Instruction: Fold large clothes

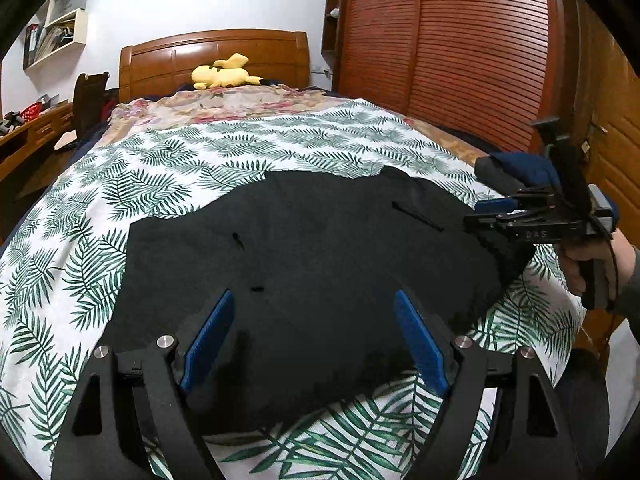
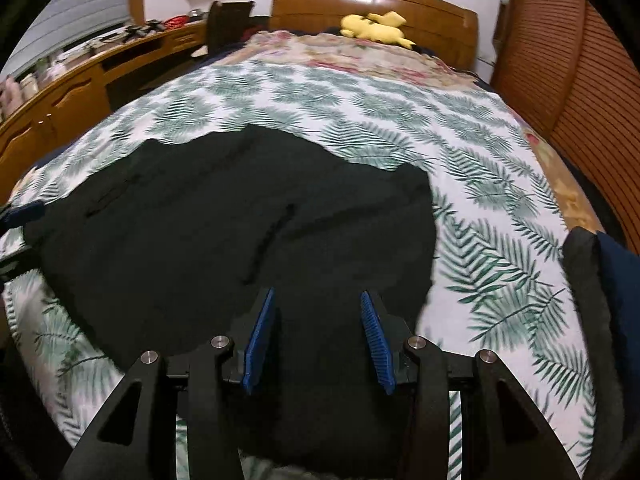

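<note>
A large black garment [image 1: 304,264] lies spread on the leaf-print bedspread [image 1: 120,184]; it also fills the middle of the right wrist view [image 2: 224,232]. My left gripper [image 1: 316,300] is open, its blue pads above the garment's near part, holding nothing. My right gripper [image 2: 318,300] is open over the garment's near right part, empty. It shows from the side in the left wrist view [image 1: 480,216], at the garment's right edge, with a hand behind it.
A yellow plush toy [image 1: 224,74] lies by the wooden headboard [image 1: 216,56]. A wooden desk [image 2: 80,84] with clutter stands left of the bed, a louvred wardrobe [image 1: 460,48] to the right. Folded dark clothes [image 2: 600,280] sit at the bed's right edge.
</note>
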Action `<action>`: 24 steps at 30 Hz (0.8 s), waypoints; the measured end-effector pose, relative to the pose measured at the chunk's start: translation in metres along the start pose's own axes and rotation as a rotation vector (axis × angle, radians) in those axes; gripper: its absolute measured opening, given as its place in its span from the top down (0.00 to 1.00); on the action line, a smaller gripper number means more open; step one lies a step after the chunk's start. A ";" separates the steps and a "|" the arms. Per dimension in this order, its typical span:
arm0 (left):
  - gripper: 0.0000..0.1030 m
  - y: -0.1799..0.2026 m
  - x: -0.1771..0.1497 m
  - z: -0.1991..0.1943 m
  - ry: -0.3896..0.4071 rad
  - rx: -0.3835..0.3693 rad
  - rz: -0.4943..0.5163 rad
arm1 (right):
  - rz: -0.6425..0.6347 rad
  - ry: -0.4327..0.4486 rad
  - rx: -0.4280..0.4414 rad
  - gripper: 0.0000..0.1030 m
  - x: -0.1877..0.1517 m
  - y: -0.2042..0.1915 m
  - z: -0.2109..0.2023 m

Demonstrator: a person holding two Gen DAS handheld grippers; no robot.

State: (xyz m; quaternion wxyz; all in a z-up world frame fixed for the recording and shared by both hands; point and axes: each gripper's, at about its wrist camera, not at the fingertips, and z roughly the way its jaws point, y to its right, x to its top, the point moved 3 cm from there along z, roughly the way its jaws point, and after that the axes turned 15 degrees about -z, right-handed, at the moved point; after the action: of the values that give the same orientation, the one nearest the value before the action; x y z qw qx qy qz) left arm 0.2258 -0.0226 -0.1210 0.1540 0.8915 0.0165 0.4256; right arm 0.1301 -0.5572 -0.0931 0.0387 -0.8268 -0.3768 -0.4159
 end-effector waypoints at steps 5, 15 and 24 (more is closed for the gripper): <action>0.20 -0.001 -0.006 0.005 -0.022 0.011 0.011 | -0.013 0.030 0.025 0.55 -0.004 -0.014 -0.003; 0.20 -0.010 -0.022 0.022 -0.106 0.066 0.050 | -0.049 -0.082 -0.059 0.55 -0.029 -0.014 0.031; 0.20 -0.016 -0.029 0.029 -0.154 0.055 0.030 | -0.014 0.019 -0.006 0.55 -0.010 -0.029 0.008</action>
State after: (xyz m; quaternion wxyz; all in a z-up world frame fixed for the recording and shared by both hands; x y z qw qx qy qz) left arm 0.2313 -0.0192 -0.1650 0.1238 0.9256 0.0027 0.3577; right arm 0.1123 -0.5393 -0.1125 0.0372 -0.8202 -0.3810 -0.4252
